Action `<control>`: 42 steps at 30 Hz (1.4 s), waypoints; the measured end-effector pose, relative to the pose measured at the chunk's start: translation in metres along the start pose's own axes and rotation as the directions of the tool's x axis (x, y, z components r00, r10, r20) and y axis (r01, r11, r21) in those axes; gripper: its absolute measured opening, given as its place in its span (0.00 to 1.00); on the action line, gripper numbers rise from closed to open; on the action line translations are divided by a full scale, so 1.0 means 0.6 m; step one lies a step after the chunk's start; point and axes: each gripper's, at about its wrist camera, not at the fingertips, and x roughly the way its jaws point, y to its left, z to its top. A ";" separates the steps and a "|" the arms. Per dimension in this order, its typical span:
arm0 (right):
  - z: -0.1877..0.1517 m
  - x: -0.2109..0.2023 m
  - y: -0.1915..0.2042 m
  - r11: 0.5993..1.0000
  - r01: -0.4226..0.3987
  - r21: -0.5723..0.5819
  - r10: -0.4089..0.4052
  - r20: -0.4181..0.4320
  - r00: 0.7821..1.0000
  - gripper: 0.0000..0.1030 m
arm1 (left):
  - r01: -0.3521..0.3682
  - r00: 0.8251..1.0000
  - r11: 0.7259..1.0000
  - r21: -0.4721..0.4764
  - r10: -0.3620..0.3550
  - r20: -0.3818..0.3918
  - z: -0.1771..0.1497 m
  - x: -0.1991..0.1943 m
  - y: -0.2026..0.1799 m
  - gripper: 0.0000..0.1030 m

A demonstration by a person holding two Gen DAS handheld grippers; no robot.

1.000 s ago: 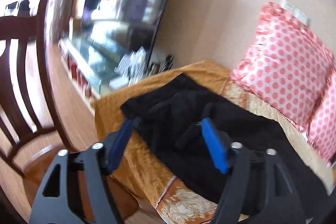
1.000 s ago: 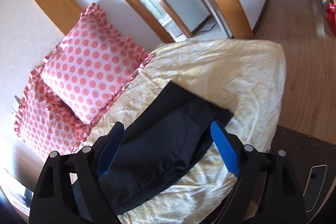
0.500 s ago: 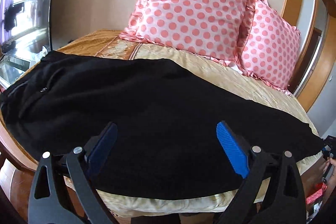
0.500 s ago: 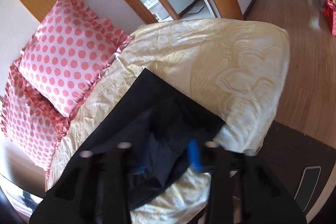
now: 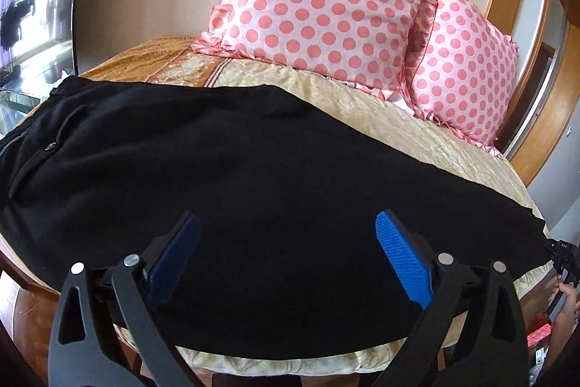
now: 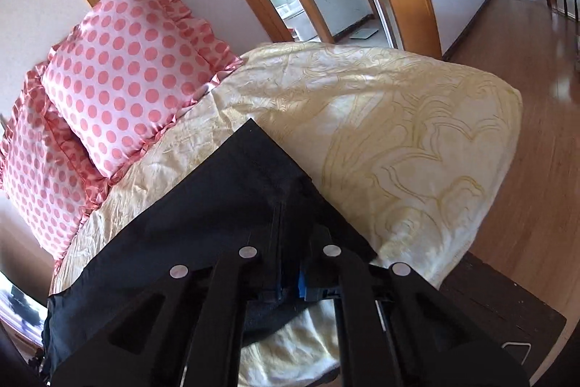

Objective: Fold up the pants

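A bed (image 5: 366,104) covered with a pale yellow patterned spread is seen, its covering turning golden-orange toward the far left corner. Black pants (image 5: 253,191) are laid flat across the near part of the spread, the waistband at the left and the leg ends at the right edge (image 6: 253,176). Two pink polka-dot pillows (image 5: 322,2) are propped at the far side against the wall, the right one (image 5: 467,71) partly tucked behind the left. Wrinkled bare spread is left to the right of the pants (image 6: 398,140).
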 end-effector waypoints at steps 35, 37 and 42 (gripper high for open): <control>0.115 0.126 0.163 0.849 0.241 -0.469 -0.249 0.046 0.967 0.05 | -0.019 1.000 0.984 0.176 0.021 -0.007 -0.023 0.027 -0.069 0.98; 0.115 0.143 0.165 0.829 0.274 -0.488 -0.288 0.047 0.956 0.04 | -0.021 1.000 0.984 0.176 0.022 -0.001 -0.023 0.027 -0.070 0.98; 0.102 0.164 0.141 0.825 0.316 -0.469 -0.356 0.002 0.934 0.19 | -0.043 0.999 0.985 0.168 0.037 0.035 -0.024 0.014 -0.058 0.98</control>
